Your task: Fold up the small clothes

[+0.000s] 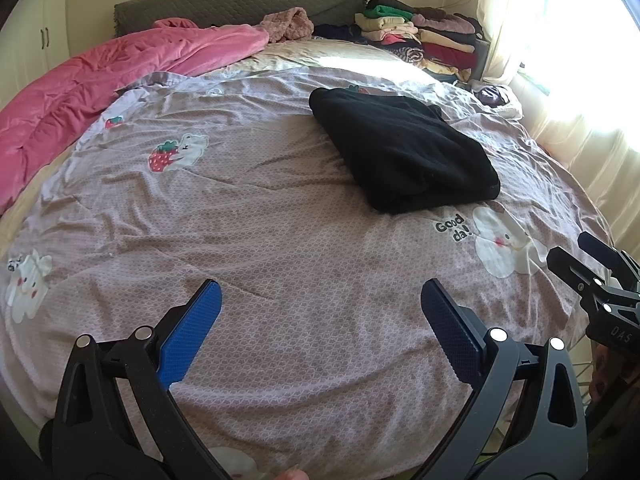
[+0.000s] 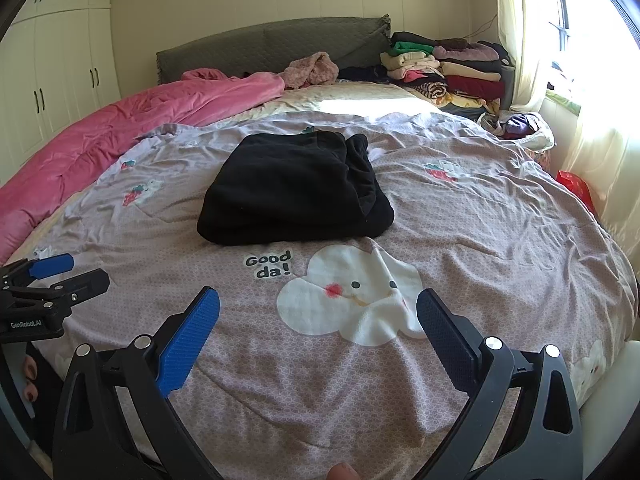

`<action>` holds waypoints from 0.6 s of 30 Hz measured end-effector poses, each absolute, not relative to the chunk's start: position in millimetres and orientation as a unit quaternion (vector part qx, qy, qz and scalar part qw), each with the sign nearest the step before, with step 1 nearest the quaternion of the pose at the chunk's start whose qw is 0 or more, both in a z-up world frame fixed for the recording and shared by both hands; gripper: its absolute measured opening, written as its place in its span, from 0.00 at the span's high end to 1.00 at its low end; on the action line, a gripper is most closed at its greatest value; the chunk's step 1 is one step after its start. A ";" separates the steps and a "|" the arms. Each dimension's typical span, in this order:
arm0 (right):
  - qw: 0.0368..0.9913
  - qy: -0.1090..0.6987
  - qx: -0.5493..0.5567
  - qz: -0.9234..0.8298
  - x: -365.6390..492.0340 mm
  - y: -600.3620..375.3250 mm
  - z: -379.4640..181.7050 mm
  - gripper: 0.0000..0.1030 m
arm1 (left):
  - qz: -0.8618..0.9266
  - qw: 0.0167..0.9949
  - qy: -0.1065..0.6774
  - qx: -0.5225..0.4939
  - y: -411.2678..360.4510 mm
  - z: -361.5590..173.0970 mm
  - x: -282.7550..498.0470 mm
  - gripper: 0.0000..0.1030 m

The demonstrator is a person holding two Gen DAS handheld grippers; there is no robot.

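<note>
Left tongs (image 1: 320, 320) spread wide, blue pads (image 1: 188, 332) apart, nothing between them, hovering over the near part of the bed cover (image 1: 280, 240). Right tongs (image 2: 318, 320) likewise gaping and empty, over the white cloud-face print (image 2: 352, 296) with the "Good da!" lettering (image 2: 269, 265).

Black folded garment (image 2: 292, 188) lies flat on the bed cover, at 12 o'clock from the right tongs and well apart from them; in the left wrist view the same garment (image 1: 400, 152) sits at about 1 o'clock. It is a compact rectangle with layered edges showing on its right side. Neither pair of tongs touches it.

Each tool shows in the other's camera: right tongs at 3 o'clock in the left wrist view (image 1: 580, 256), left tongs at 9 o'clock in the right wrist view (image 2: 60, 272), both parted there too.

Pink quilt (image 2: 100, 148) bunched along the left side of the bed, 10 o'clock. Grey-green headboard (image 2: 272, 44) at 12. Fuzzy pink item (image 2: 312, 68) beside the quilt's far end. Stack of folded clothes (image 2: 448, 68) at 1 o'clock against the headboard corner. White wardrobe (image 2: 52, 72) far left. Curtained window (image 2: 580, 60) on the right, strong sun. Strawberry-bear print (image 1: 176, 154) on the cover at 11 o'clock in the left wrist view.
</note>
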State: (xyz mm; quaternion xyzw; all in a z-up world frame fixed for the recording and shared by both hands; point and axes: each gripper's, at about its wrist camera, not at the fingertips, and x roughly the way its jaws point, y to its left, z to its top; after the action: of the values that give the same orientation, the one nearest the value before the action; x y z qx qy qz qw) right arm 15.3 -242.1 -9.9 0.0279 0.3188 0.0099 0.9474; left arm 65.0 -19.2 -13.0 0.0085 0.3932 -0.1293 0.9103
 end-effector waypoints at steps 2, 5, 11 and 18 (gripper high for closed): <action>0.947 0.318 0.027 0.010 15.3 -242.1 -9.9 0.04 | -0.130 0.910 0.393 0.009 -19.1 -12.9 65.0 0.09; 0.947 0.319 0.027 0.009 15.3 -242.0 -9.9 0.04 | -0.129 0.910 0.394 0.009 -19.0 -12.8 65.0 0.09; 0.947 0.319 0.028 0.009 15.1 -242.4 -9.5 0.04 | -0.128 0.910 0.393 0.009 -19.1 -12.5 64.8 0.09; 0.947 0.320 0.029 0.010 15.4 -242.8 -9.4 0.04 | -0.132 0.909 0.394 0.009 -18.4 -11.9 65.0 0.09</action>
State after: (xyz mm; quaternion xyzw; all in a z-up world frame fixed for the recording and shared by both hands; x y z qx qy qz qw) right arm 15.4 -242.8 -9.4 0.0289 0.3199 0.0097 0.9470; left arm 65.0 -18.4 -11.9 0.0089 0.3940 -0.1324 0.9095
